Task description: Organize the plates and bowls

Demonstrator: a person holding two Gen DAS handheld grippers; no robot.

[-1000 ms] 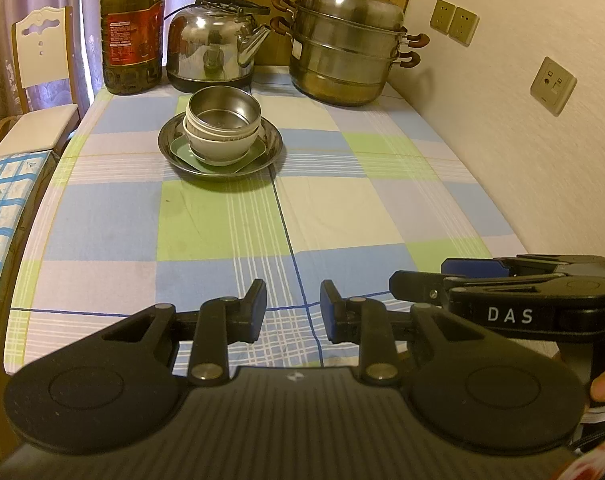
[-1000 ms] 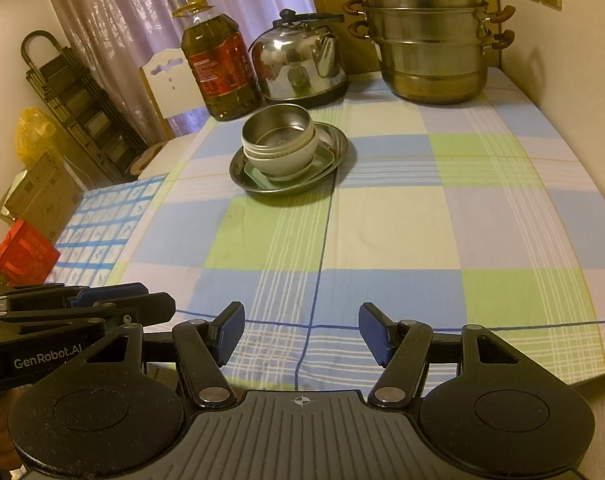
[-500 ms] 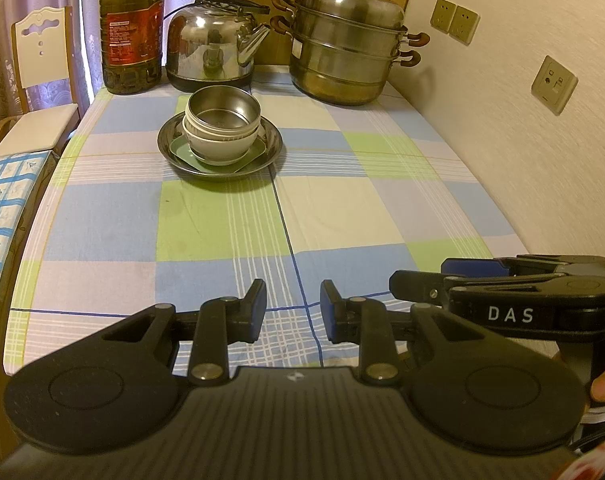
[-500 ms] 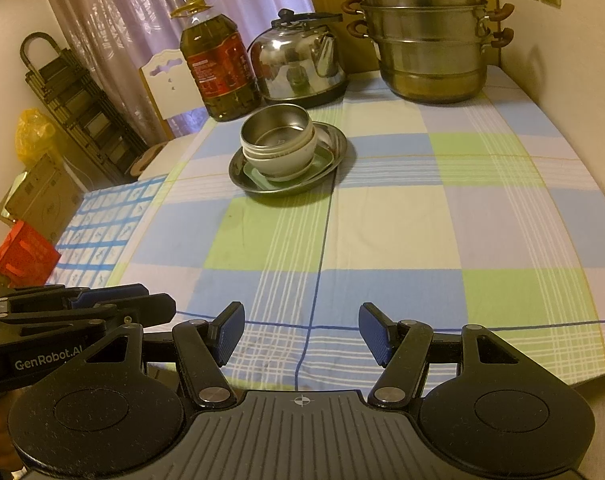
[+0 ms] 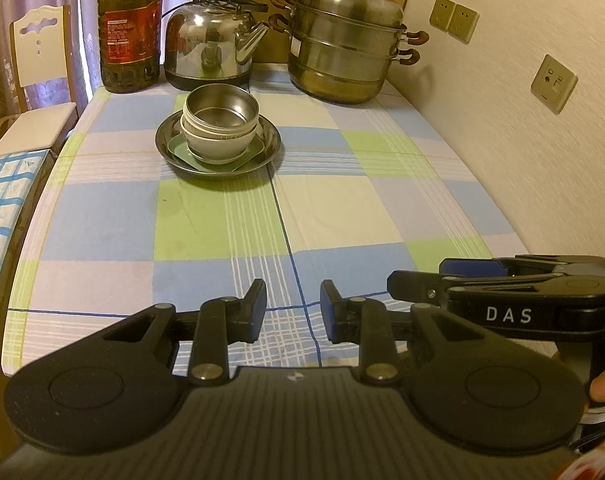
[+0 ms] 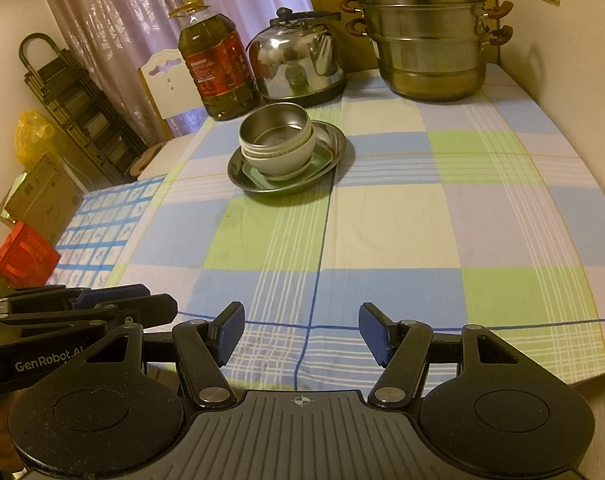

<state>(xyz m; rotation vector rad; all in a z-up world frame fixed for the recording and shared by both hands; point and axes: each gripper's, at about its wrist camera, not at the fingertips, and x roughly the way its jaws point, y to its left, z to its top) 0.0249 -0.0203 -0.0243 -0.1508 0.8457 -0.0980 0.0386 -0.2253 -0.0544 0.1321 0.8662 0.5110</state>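
On the checked blue-and-green tablecloth [image 5: 222, 232], the black left gripper [image 5: 293, 311] hovers at the near edge, fingers slightly apart, empty. Far ahead, the nested steel and white bowls [image 5: 221, 122] sit on a round steel plate [image 5: 268, 148]. The right gripper [image 6: 301, 334] gapes wider, empty.

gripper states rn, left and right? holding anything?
Left gripper: open, narrow gap, holding nothing.
Right gripper: open wider, holding nothing.
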